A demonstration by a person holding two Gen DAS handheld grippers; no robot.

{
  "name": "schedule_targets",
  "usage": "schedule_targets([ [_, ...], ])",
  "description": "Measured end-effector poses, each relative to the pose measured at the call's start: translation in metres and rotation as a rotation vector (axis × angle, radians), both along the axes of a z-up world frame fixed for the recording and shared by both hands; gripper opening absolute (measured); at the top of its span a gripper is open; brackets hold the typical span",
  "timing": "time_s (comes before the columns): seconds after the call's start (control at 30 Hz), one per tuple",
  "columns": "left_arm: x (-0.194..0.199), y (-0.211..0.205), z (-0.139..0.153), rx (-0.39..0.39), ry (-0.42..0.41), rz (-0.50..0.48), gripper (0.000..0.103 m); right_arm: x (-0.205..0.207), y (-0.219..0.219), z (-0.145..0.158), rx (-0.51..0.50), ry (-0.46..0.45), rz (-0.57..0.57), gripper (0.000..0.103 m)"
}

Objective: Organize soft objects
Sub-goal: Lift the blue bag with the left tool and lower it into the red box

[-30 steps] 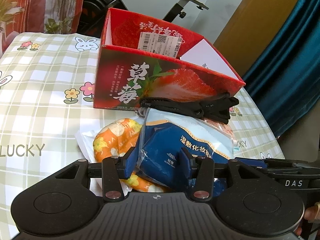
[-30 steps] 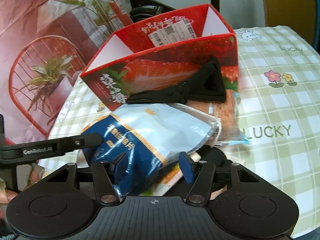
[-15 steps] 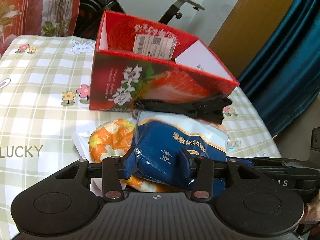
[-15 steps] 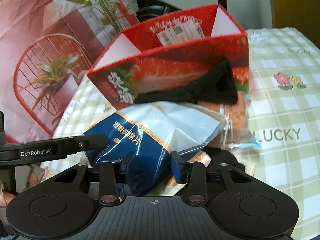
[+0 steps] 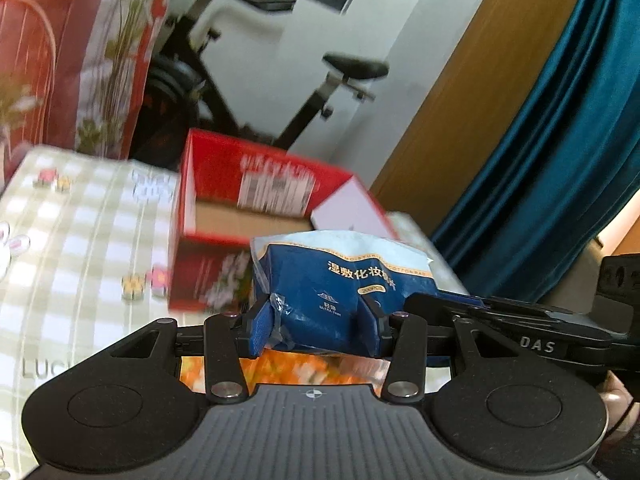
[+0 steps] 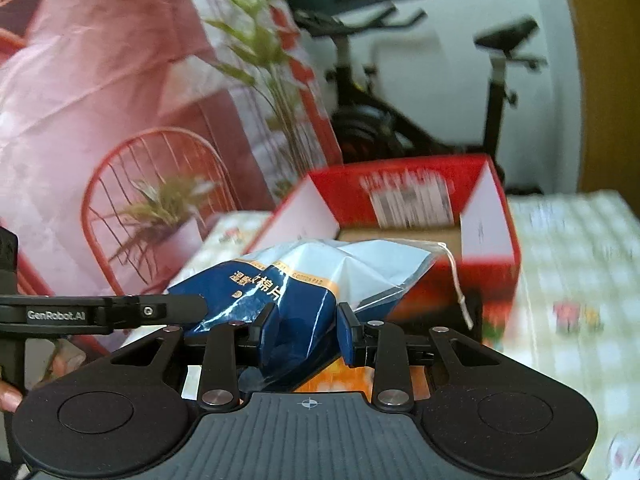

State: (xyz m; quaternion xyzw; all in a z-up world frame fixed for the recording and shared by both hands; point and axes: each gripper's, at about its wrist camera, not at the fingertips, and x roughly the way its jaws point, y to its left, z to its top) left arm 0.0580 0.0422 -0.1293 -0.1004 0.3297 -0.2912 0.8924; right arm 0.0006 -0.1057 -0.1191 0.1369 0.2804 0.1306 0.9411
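Nearest: left gripper point(image 5: 318, 330) has its blue pads pressed into the low dark-blue end of the cotton-pad bag point(image 5: 340, 280), part-way open, plastic bunched between them. Right gripper point(image 6: 308, 332) is on the same bag point(image 6: 304, 280) from the other side; its jaws are closing, bag corner between them and creased at the pads. Two-handed hold, both equally close, neither has the better reach.

Bag: soft, slack, blue body with white top and an orange band, a drawstring dangling at its far white end. Long axis runs away from both grippers, towards the box. It hangs in the air, clear of the orange flowered packet point(image 5: 280, 368) lying under it on the checked tablecloth point(image 5: 80, 240).

Key relation: red box point(image 5: 256, 216) sits straight ahead and slightly below the bag, open top up, cardboard floor visible, looks empty. My read: bag's far end roughly level with the near rim, so the carry goes forward over that rim, then down.

Risk, as a guess: floppy far end snags the near wall.
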Motion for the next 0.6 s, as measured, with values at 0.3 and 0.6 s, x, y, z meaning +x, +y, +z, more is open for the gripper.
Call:
schedule_targets([
  [0.3,0.038,-0.015,0.026,-0.045,-0.049,0.04,0.048,0.055,-0.02,0.047,-0.075,-0.12,0.063,0.03],
  [0.6,0.111,-0.032,0.0,-0.018,0.061,0.076,0.048,0.153,-0.045,0.028,-0.148,-0.071,0.13,0.03],
])
